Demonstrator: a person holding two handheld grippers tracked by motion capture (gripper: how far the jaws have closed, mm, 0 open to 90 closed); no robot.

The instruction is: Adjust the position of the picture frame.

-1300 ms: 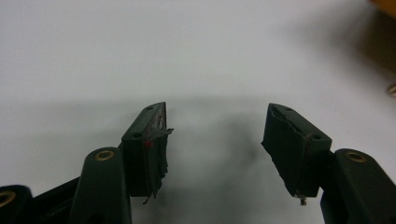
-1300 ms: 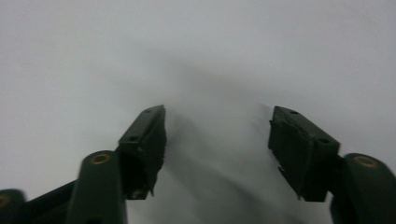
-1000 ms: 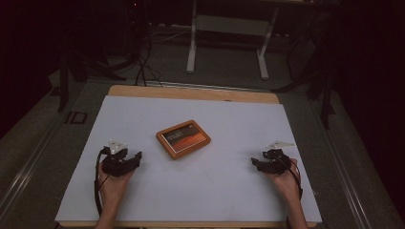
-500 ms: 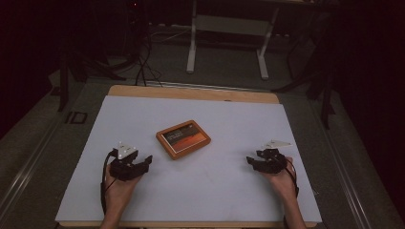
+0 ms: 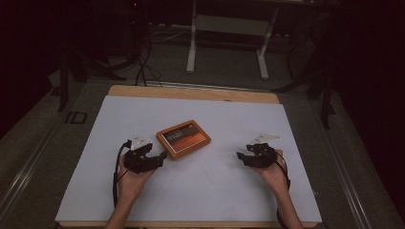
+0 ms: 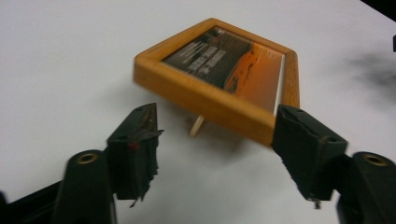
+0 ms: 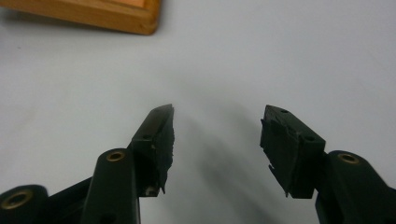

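Small wooden picture frame [image 5: 183, 139], rectangular, honey-coloured moulding with rounded edges, dark-and-orange print under glass, lies slightly tilted near the centre of the matte white table [image 5: 215, 191]; a thin peg props its underside. Left gripper [image 5: 161, 156] sits at the frame's 7 o'clock, jaws spread and just been widening, black pads ragged at the edges; the frame's near corner lies between them, one pad close against that corner, contact uncertain. Right gripper [image 5: 240, 156] at the frame's 4 o'clock, well apart, jaws spread over bare table, holding nothing. Grey stand legs [image 5: 191, 57] on the floor at 12 o'clock.
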